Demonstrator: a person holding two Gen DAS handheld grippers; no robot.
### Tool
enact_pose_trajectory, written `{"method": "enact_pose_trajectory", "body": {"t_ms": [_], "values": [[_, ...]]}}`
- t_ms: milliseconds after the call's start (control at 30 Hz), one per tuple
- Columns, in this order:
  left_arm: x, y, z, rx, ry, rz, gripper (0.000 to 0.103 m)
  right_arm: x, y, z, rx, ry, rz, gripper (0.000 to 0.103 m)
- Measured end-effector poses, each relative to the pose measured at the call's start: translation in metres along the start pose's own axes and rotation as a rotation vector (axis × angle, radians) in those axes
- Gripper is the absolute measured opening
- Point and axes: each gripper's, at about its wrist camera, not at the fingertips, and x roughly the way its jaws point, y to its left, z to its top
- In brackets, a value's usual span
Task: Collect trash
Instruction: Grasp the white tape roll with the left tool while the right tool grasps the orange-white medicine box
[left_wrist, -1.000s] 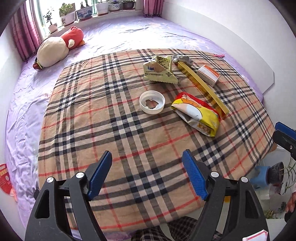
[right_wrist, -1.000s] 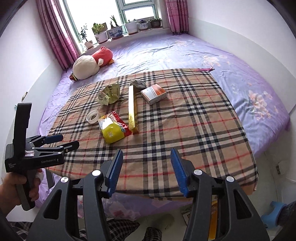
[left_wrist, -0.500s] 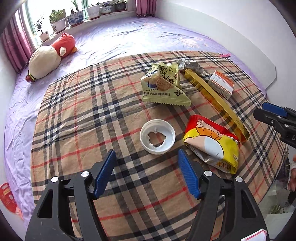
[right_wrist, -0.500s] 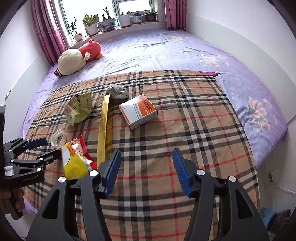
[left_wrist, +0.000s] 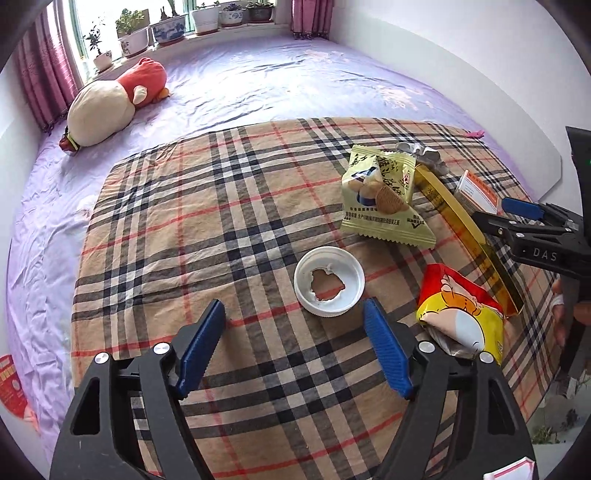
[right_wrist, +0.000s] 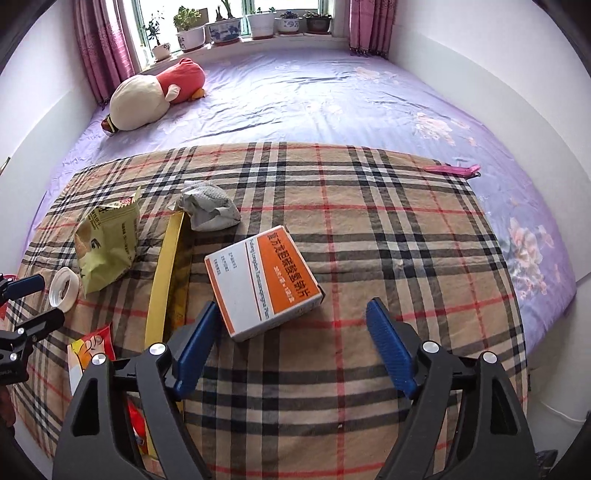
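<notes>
Trash lies on a plaid blanket on the bed. My left gripper is open and empty, just short of a white torn lid. A red-yellow snack bag lies to its right, a green snack bag beyond. My right gripper is open and empty, just short of an orange-white box. A long yellow box, a crumpled grey wrapper and the green bag lie left of it.
A plush toy lies near the window on the purple sheet. Potted plants stand on the sill. A pink clip lies at the blanket's far right corner. White walls flank the bed.
Both grippers have moved forward over the blanket, the left toward the white lid, the right toward the orange-white box. Both stayed open.
</notes>
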Motion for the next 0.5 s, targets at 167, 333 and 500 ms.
{"method": "enact_pose_trajectory", "body": {"t_ms": [167, 333, 500], "values": [[0.007, -0.014, 0.005, 0.049, -0.007, 0.015, 0.078, 0.01, -0.002, 0.012, -0.004, -0.007, 0.002, 0.086], [0.009, -0.016, 0.008, 0.035, -0.02, 0.035, 0.077, 0.015, -0.002, 0.019, 0.005, -0.009, 0.001, 0.085], [0.007, -0.018, 0.007, 0.017, -0.029, 0.049, 0.07, 0.01, 0.003, 0.019, -0.005, -0.02, 0.015, 0.057]]}}
